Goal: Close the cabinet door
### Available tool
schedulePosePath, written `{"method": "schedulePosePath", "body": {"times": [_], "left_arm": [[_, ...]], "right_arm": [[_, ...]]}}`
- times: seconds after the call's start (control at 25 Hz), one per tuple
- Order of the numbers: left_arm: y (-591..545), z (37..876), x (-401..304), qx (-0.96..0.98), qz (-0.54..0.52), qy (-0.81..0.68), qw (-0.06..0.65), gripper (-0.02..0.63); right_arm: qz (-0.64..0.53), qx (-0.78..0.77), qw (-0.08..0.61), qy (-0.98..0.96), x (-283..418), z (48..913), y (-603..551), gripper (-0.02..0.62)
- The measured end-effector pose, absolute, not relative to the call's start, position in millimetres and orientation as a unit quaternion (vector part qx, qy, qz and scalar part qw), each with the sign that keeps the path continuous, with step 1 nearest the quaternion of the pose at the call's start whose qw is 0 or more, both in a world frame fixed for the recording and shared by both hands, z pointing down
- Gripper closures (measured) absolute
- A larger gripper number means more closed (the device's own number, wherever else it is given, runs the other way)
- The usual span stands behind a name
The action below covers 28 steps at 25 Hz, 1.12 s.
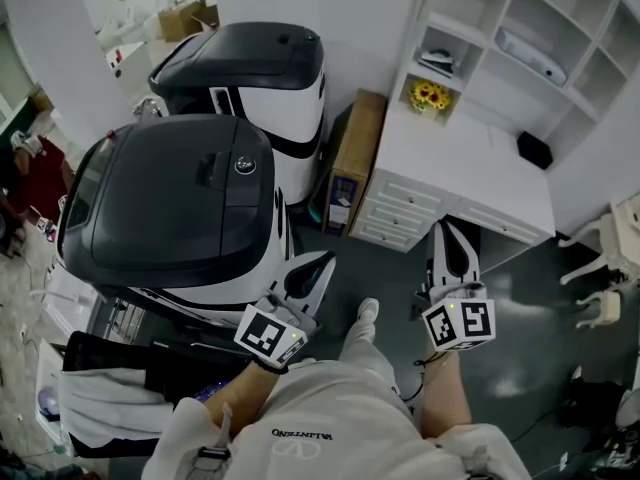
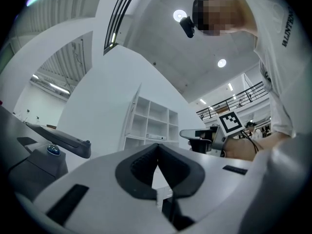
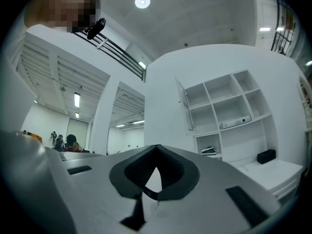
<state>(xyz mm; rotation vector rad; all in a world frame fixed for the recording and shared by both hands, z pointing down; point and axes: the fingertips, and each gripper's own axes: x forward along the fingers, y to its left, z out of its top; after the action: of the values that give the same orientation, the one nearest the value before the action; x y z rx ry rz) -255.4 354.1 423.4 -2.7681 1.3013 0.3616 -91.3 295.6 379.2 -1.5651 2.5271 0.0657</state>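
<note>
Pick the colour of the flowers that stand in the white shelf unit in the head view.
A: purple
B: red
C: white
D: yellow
D: the flowers in the white shelf unit show yellow petals round dark centres.

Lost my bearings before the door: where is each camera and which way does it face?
Head view: on the head, steeply down at shelf unit, machines, floor; shows chest, forearms, left gripper, right gripper.
Left gripper view: on the left gripper, tilted up at shelf unit and ceiling; shows shut jaws, person's torso, right gripper.
Right gripper view: on the right gripper, facing the shelf unit's open door; shows shut jaws.
Shared: shelf unit in all three.
</note>
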Motion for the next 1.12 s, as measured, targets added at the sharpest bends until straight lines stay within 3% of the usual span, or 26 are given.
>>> {"method": "schedulePosePath", "body": {"times": [1.12], "left_arm": [[42,384,-123,-0.866,0.104,0.484,0.075,0.612]], "right_arm": [[0.023,-0.462,0.109,0.88,42,352,-22,0.584]]}}
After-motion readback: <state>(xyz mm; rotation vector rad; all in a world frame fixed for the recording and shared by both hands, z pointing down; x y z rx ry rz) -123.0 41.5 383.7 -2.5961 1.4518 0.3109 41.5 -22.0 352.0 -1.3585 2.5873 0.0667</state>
